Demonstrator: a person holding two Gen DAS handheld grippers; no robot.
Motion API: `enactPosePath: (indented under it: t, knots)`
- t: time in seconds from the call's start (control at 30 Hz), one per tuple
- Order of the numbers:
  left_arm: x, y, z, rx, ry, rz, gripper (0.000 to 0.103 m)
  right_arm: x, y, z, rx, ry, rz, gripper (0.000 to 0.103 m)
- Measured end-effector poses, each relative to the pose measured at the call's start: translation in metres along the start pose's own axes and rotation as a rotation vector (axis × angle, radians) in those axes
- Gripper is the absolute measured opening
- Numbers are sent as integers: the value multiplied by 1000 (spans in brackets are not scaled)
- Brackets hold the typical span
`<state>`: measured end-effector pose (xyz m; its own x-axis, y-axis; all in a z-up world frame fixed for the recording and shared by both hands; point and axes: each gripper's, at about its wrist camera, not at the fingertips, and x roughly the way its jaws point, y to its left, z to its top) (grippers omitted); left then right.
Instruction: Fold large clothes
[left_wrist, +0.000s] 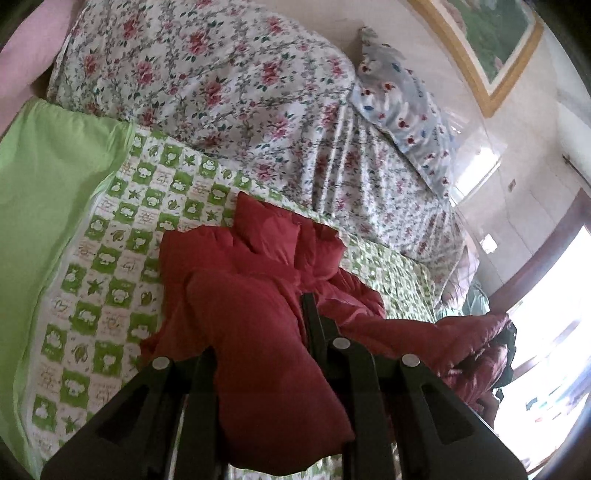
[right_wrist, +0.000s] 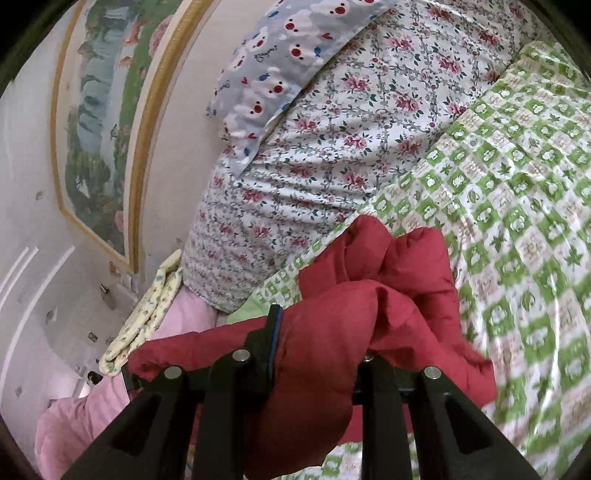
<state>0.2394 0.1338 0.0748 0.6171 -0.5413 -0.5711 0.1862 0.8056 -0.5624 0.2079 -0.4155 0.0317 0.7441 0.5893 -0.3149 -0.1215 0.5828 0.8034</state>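
Gripping the red padded jacket (left_wrist: 266, 295) with jaws clamped on its fabric, the left gripper (left_wrist: 258, 354) and right gripper (right_wrist: 317, 354) hold it above the green checked bedsheet (left_wrist: 110, 236), apparently to spread it for folding.

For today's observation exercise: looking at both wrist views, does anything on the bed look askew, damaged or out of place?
Nothing looks damaged or spilled. The red padded jacket is bunched and crumpled on the green checked sheet rather than flat, but both grippers are pinching it mid-fold, so that fits. The patterned pillow lies tilted against the floral quilt.
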Motion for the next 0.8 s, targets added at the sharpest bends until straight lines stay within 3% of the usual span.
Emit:
enactPosePath:
  t: [0.6, 0.8]
  knots:
    - [142, 68, 62, -166, 79, 110, 15, 116, -71, 56, 140, -44, -166, 25]
    - [176, 78, 65, -133, 83, 152, 17, 147, -90, 62, 143, -76, -222, 25]
